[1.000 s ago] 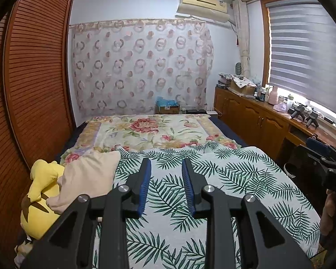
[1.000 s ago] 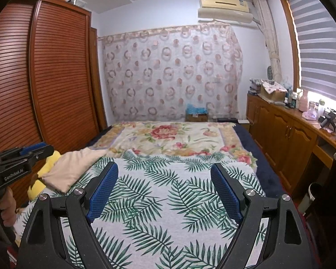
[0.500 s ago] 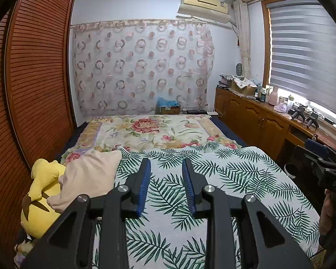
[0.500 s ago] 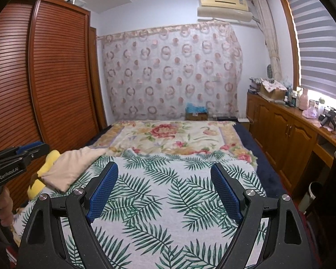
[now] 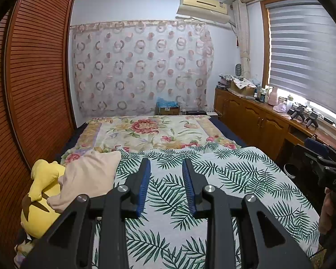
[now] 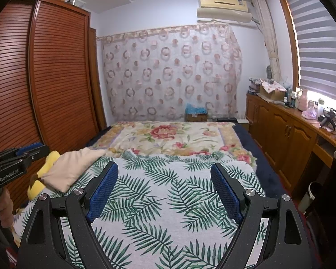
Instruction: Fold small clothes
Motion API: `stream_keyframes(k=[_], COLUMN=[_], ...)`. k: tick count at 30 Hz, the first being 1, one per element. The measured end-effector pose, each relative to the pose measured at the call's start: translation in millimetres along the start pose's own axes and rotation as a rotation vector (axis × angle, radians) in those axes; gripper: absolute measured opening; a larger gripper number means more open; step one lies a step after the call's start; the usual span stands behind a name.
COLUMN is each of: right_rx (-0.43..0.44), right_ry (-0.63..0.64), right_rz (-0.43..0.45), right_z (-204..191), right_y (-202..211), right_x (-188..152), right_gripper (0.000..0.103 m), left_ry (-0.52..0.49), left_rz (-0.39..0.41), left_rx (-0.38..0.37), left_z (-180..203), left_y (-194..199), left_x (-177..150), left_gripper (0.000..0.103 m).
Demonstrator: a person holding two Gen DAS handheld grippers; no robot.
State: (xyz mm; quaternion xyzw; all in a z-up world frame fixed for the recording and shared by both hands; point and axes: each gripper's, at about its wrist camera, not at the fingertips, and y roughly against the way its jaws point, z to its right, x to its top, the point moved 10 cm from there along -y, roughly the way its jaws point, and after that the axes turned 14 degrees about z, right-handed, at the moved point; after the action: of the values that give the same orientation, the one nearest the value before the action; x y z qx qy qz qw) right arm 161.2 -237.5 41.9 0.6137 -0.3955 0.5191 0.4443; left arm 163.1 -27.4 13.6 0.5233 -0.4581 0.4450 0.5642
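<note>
Two grippers hang above the bed with nothing between their pads. The left gripper [image 5: 165,187] holds its jaws a narrow gap apart, parted but empty; the right gripper [image 6: 164,191] stands spread wide, also empty. Each shows at the edge of the other's view, so they sit side by side, well apart.

No small garment can be made out in either view. Ahead of both tools lies the palm-leaf sheet [image 5: 224,179], flat and bare of clothes, with a floral blanket [image 5: 150,132] beyond it. Off to the left of the left gripper rest a beige pillow [image 5: 87,179] and a yellow plush toy [image 5: 42,190], touching each other.

That bare sheet fits either clothes waiting out of view or clothes folded and set aside; the pictures do not settle which. Should a garment come, the leaf sheet directly ahead looks the best surface: flat, roomy, and clear of the pillow, so edges can be pinched at two corners and laid over squarely.
</note>
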Motion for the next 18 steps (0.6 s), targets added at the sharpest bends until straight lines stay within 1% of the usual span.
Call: stream_keyframes(k=[18], right_rx=[0.001], right_ry=[0.001], right_rz=[-0.001], right_z=[0.6], right_y=[-1.9], right_x=[-1.3], right_gripper=[0.087], left_ry=[0.000], left_rz=[0.000], left_rx=[-0.001], left_z=[-0.5], left_y=[0.5], left_x=[-0.9], left_gripper=[0.029])
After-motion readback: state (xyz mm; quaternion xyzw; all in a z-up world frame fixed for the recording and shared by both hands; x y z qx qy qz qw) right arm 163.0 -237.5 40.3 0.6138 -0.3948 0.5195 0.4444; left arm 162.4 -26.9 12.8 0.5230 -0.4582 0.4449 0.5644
